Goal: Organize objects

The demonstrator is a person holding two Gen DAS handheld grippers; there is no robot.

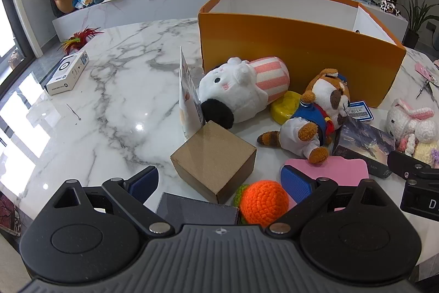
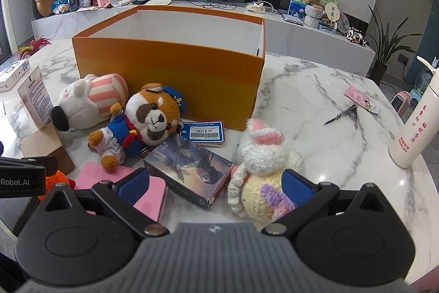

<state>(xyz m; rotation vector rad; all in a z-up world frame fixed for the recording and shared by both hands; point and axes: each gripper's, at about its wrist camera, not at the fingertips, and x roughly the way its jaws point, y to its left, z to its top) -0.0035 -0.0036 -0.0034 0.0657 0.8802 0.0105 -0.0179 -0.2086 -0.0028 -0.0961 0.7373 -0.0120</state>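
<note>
An open orange box point(image 1: 299, 54) point(image 2: 170, 67) stands on the marble table. In front of it lie a white plush with a pink striped hat point(image 1: 241, 89) point(image 2: 90, 100), a raccoon plush point(image 1: 315, 114) point(image 2: 142, 120), a brown cardboard cube point(image 1: 214, 161), an orange crochet ball point(image 1: 263, 199), a pink pad point(image 1: 345, 166) point(image 2: 148, 194), a dark illustrated box point(image 2: 189, 169) and a crochet bunny point(image 2: 263, 166). My left gripper point(image 1: 219, 183) is open, its fingers either side of the cube and ball. My right gripper point(image 2: 216, 186) is open around the dark box and bunny.
A white printed box point(image 1: 67, 73) and a feather toy point(image 1: 79, 39) lie at the far left. A white carton point(image 1: 188, 98) stands by the plush. A price card point(image 2: 204, 132), scissors point(image 2: 343, 114) and a white bottle point(image 2: 414, 125) sit to the right.
</note>
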